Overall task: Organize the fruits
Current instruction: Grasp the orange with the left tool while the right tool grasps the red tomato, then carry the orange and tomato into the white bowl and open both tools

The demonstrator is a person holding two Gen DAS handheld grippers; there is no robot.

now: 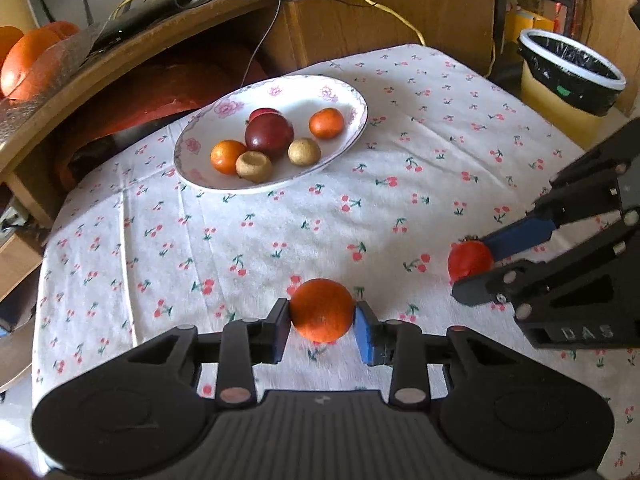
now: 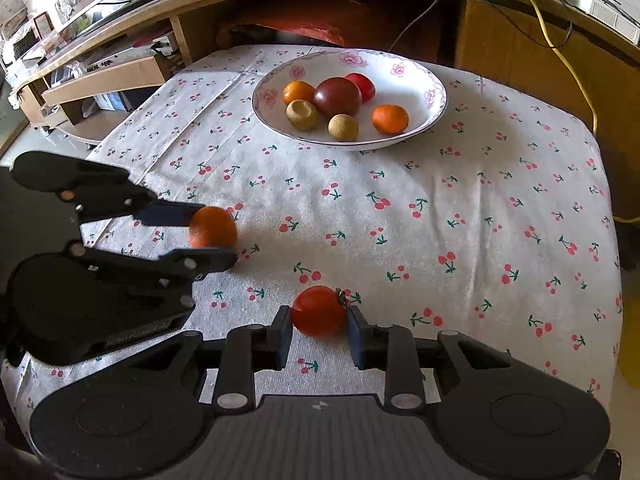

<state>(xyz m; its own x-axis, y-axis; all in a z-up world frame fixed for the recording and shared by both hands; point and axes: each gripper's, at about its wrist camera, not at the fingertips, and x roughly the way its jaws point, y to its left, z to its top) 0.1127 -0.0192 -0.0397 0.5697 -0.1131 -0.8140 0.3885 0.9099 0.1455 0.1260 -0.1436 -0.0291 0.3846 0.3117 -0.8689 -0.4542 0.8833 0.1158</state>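
Six fruits sit in the bowl [image 1: 356,96] at 11 o'clock; left tool [image 1: 322,322] clenches the orange [image 1: 322,310]; right tool [image 2: 319,320] clenches the tomato [image 2: 318,310]; both still to be bowled.

tablecloth [image 1: 280,232]: white, scattered with small red cherries on green stems
plate [image 1: 352,96]: white, pink flowers and a thin dark line round the rim
fruit in plate: dark red plum [image 1: 269,134] at centre; red fruit [image 1: 264,113] at its 12 o'clock; orange mandarins at 2 [image 1: 326,123] and 8 o'clock [image 1: 227,156]; two tan-brown fruits at 5 [image 1: 304,151] and 7 o'clock [image 1: 253,166]
left gripper [image 1: 322,322]: black, blue pads; the fruit between them [image 1: 322,310] orange
right gripper [image 2: 319,326]: black, dark blue pads; the tomato [image 2: 318,310] red
bin [image 1: 560,92]: yellow, white rim, black liner
cabinet [image 1: 380,20]: brown wood; one cable [image 1: 400,16] yellow
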